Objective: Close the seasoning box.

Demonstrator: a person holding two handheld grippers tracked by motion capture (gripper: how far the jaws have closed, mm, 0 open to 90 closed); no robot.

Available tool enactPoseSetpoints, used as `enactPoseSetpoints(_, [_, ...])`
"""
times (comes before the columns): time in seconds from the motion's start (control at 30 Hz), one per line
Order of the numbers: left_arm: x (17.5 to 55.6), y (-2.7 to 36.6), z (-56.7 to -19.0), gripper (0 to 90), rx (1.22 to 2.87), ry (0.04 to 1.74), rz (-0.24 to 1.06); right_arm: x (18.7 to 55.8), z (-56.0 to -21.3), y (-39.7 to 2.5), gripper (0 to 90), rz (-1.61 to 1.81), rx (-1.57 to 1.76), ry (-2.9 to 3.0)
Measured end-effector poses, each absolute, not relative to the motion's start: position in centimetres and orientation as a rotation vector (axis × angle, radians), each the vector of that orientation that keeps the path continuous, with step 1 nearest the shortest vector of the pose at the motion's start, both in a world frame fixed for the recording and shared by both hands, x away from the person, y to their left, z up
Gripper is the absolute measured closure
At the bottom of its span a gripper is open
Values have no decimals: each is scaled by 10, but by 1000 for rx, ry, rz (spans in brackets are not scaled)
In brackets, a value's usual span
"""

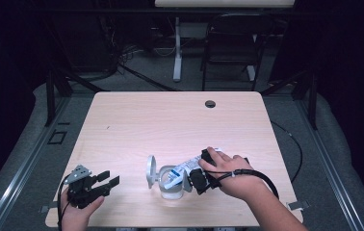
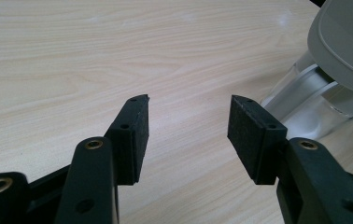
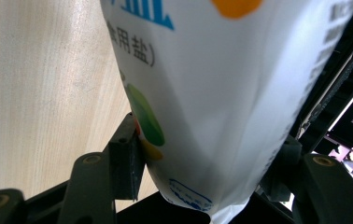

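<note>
A clear container (image 1: pixel 171 188) with its round grey flip lid (image 1: pixel 150 171) swung open stands near the table's front edge. A white salt bag (image 1: pixel 186 167) with blue print is tilted over the container's mouth, its lower end reaching into it. My right gripper (image 1: pixel 200 168) is shut on that bag. In the right gripper view the bag (image 3: pixel 221 93) sits pinched between the two jaws of my right gripper (image 3: pixel 202 158). My left gripper (image 1: pixel 109 179) rests at the front left, open and holding nothing. In the left gripper view the left gripper (image 2: pixel 189 100) points at bare wood, the container (image 2: pixel 305 107) and lid (image 2: pixel 342 42) off to its right.
The light wooden table (image 1: pixel 170 120) has a cable hole (image 1: pixel 210 103) near its far edge. Beyond it stand a dark chair (image 1: pixel 230 43) and the white leg of another table (image 1: pixel 177 53). The right gripper's cable (image 1: pixel 262 179) loops over the wrist.
</note>
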State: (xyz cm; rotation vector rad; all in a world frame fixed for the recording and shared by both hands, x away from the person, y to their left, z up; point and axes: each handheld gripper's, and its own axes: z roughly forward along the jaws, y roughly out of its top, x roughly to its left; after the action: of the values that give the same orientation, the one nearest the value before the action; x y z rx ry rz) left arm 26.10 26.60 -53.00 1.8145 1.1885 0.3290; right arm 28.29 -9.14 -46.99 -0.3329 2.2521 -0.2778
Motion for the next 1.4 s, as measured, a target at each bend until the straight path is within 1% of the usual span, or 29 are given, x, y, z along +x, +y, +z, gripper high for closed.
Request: enactPoseSetpoints(1.4, [261, 267, -530, 487, 1816, 1188, 322, 281, -469, -88, 435, -317, -371, 2224])
